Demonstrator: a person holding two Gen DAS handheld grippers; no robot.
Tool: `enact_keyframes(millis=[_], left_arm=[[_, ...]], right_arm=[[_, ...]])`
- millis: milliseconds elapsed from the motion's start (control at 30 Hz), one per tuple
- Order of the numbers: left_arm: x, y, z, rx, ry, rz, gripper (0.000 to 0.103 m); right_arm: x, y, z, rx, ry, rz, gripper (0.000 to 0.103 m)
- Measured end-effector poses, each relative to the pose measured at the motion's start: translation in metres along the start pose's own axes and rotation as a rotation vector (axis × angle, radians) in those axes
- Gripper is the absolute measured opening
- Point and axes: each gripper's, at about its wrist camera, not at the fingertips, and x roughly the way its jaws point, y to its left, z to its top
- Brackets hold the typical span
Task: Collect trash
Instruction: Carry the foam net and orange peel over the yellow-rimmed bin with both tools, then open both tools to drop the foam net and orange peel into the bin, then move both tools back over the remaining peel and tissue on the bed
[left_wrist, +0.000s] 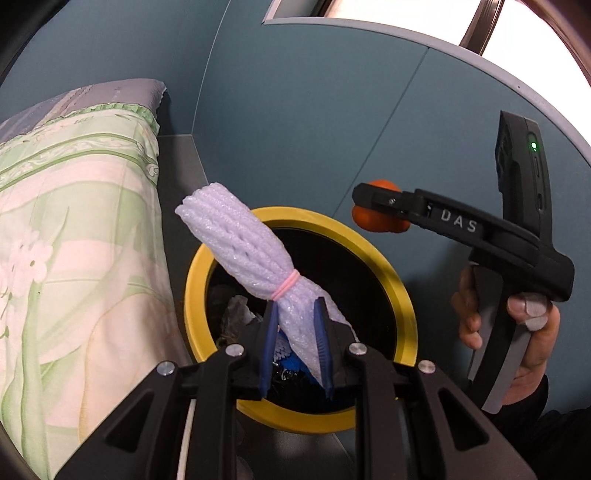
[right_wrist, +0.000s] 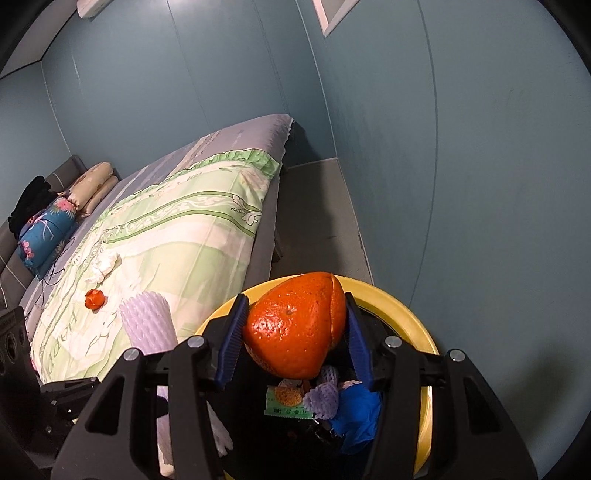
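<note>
My left gripper (left_wrist: 297, 347) is shut on a lilac foam net sleeve (left_wrist: 243, 243) tied with a pink rubber band, held over the yellow-rimmed trash bin (left_wrist: 400, 295). My right gripper (right_wrist: 293, 339) is shut on a large piece of orange peel (right_wrist: 295, 325) above the same bin (right_wrist: 413, 310). In the left wrist view the right gripper (left_wrist: 373, 206) shows at the bin's far right with the peel (left_wrist: 380, 221). The sleeve's end (right_wrist: 147, 321) shows in the right wrist view. Inside the bin lie foam nets, a blue bag (right_wrist: 360, 413) and a green wrapper.
The bed with a green floral quilt (right_wrist: 177, 229) stands left of the bin. On it lie a small orange peel (right_wrist: 93, 298) and a crumpled white tissue (right_wrist: 105, 266). Pillows and folded bedding (right_wrist: 48, 225) are at the head. A blue-grey wall (right_wrist: 443, 166) is right of the bin.
</note>
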Motion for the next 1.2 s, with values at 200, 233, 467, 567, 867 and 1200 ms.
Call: enact_keyframes(millis=[200,233,467,567,867,1200], left_arm=[[-0.002,-0.007,-0.004,0.020,-0.006,0.008,0.029],[-0.003,-0.007,-0.004,0.020,-0.007,0.006,0.036],[-0.016,0.003,-0.006,-0.026,-0.046,0.016,0.076],[-0.028,0.014,-0.006,-0.049,-0.078,0.031,0.082],[-0.075,0.075,-0.009,-0.149,-0.199,0.168,0.090],[-0.129,0.143,-0.022,-0.275,-0.304,0.311,0.091]], right_arm=[[0.001,-0.007,0.001,0.044,0.008,0.014,0.056],[0.001,-0.008,0.001,0.048,0.005,0.013,0.059],[-0.006,-0.012,0.004,0.072,-0.023,0.009,0.064],[-0.009,-0.011,0.006,0.073,-0.042,0.018,0.069],[-0.012,0.021,0.017,0.014,-0.102,0.083,0.081],[0.020,0.111,0.038,-0.144,-0.079,0.187,0.086]])
